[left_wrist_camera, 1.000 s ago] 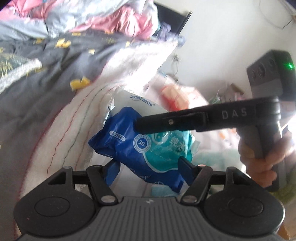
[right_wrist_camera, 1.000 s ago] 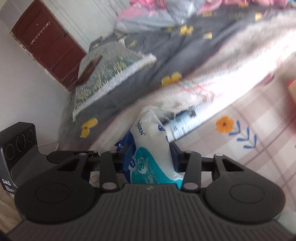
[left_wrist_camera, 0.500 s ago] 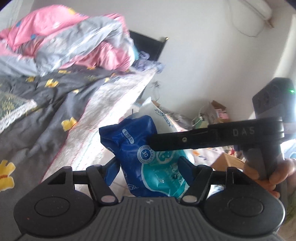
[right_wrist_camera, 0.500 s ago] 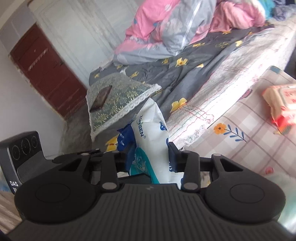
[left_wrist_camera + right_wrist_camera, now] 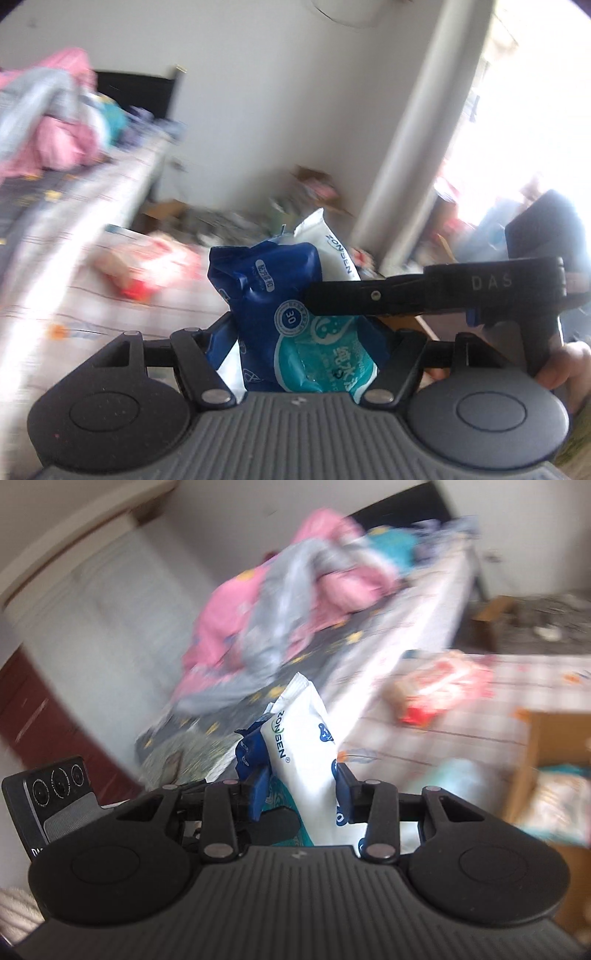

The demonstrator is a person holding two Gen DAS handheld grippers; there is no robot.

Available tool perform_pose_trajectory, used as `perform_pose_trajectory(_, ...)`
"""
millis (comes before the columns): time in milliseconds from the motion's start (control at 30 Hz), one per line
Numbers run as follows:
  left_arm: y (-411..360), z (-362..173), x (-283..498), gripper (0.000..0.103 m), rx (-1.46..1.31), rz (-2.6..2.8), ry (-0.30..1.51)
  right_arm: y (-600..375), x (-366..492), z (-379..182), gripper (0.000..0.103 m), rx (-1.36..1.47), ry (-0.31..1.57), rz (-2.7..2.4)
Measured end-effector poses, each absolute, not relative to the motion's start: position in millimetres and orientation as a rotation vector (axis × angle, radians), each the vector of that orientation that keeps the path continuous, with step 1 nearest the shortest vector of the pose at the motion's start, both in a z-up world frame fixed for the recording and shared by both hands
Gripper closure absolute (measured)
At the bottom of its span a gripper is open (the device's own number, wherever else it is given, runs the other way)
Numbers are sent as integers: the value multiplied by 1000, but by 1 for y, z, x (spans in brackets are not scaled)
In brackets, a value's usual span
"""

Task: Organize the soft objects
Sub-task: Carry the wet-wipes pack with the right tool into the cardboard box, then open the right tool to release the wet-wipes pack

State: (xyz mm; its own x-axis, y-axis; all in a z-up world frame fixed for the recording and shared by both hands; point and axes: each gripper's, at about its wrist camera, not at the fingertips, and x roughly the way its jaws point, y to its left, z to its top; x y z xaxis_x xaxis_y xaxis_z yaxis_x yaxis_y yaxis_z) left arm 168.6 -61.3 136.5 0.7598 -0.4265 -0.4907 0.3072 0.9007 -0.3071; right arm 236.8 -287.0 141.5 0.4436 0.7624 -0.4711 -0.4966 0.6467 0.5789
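Gripping one wipes pack (image 5: 295, 321) between them — printed "ZONSEN" and "30" — left tool (image 5: 306, 339) opening, right tool (image 5: 299, 794) clamped.

Two grippers (image 5: 306, 332) (image 5: 301, 794), two wipe packs (image 5: 295, 328) (image 5: 306, 746), one red pack (image 5: 439, 686), one cardboard box (image 5: 546, 731)

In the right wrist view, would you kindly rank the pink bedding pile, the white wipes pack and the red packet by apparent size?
1. Pink bedding pile
2. White wipes pack, magnified by nearness to the camera
3. Red packet, blurred
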Motion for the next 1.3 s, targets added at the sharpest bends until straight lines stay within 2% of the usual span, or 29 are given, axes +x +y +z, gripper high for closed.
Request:
perform_pose_trajectory(133,-122,117,190,31,-174,-513,686,-359,227,111,66,494,816,669)
perform_pose_trajectory(333,-182,66,228,32,-100,-550,869,-416,235,29,66,662,951,519)
perform_pose_trajectory(467,-178,47,232,31,-58,-490,885,-428,260,-37,65,723,1086,425)
perform_pose_trajectory(600,-146,54,233,27,-92,-473,853,-428,283,-80,63,690,1185,318)
perform_pose_trajectory(933,-73,65,196,24,-127,-408,806,-402,287,-85,63,587,1208,366)
perform_pose_trajectory(1067,-53,57,186,24,-145,-373,814,-379,286,-79,68,501,1241,462)
perform_pose_trajectory(1233,-30,49,170,24,-149,-335,816,-360,285,-67,67,376,1233,481)
perform_pose_trajectory(1300,-21,47,163,24,-162,-326,819,-356,287,-63,63,352,1231,468)
